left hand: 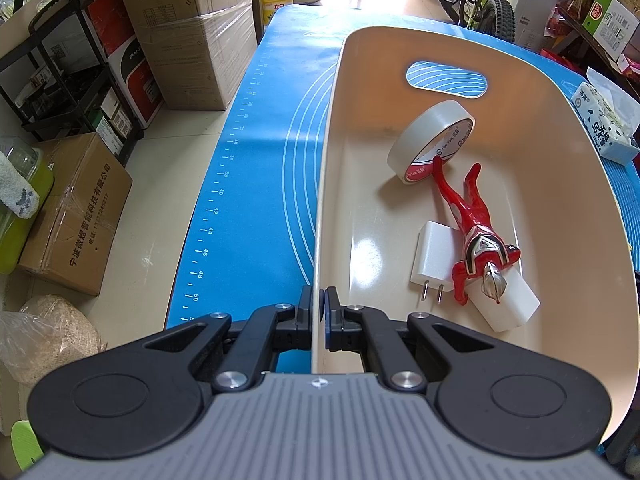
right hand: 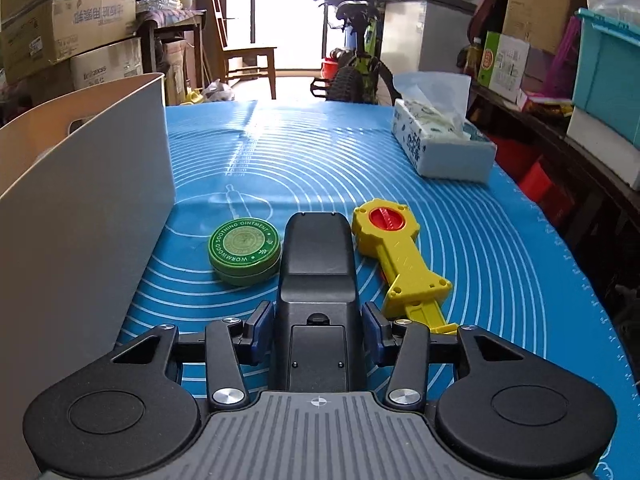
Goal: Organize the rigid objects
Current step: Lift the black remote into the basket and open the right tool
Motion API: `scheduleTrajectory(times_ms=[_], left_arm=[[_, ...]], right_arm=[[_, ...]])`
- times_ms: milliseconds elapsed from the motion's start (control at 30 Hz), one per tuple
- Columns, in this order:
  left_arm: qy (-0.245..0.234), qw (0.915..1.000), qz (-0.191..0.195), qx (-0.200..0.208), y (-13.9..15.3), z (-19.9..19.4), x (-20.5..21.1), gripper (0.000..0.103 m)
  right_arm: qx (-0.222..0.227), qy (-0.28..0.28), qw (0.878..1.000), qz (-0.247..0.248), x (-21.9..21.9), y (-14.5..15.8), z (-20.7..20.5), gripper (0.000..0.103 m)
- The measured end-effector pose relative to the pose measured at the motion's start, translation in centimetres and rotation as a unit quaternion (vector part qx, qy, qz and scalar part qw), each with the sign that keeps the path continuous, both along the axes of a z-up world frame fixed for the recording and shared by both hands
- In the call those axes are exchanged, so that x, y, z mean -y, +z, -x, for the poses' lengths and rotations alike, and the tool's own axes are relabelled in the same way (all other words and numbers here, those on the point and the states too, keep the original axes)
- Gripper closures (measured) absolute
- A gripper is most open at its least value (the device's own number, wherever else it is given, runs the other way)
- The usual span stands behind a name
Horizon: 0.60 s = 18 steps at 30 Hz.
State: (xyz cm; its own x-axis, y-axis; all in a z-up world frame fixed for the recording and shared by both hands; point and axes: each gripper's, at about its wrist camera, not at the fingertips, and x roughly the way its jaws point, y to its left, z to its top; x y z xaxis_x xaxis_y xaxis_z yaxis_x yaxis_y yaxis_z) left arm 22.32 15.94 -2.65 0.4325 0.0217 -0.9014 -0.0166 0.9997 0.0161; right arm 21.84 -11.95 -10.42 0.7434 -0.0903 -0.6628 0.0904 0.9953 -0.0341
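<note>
My left gripper [left hand: 319, 303] is shut on the near left rim of a beige plastic bin [left hand: 326, 184]. In the bin lie a roll of clear tape [left hand: 430, 140], a red toy figure [left hand: 470, 232], a white plug charger [left hand: 432, 258] and a white block [left hand: 510, 302]. My right gripper [right hand: 317, 326] is shut on a black device [right hand: 317, 276], held just above the blue mat [right hand: 500, 248]. A green ointment tin [right hand: 245, 250] lies left of it and a yellow toy launcher [right hand: 404, 260] right of it. The bin's wall [right hand: 80, 200] stands at the left.
A tissue pack [right hand: 436, 144] lies at the mat's far right, also in the left wrist view [left hand: 600, 124]. Cardboard boxes [left hand: 192, 28] and a black rack [left hand: 68, 76] stand left of the table. A bicycle [right hand: 360, 60] and shelves are behind.
</note>
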Motion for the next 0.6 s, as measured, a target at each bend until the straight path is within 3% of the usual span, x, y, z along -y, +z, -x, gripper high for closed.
scheduleTrajectory(times_ms=[300, 600], left_arm=[[0.000, 1.0000, 0.000, 0.000, 0.0, 0.0, 0.0, 0.097], [0.000, 1.0000, 0.000, 0.000, 0.0, 0.0, 0.0, 0.097]], right_arm=[[0.034, -0.012, 0.999, -0.023, 0.9, 3.0, 0.6, 0.050], [0.078, 0.027, 0.996, -0.038, -1.1, 9.6, 1.1, 0.050]])
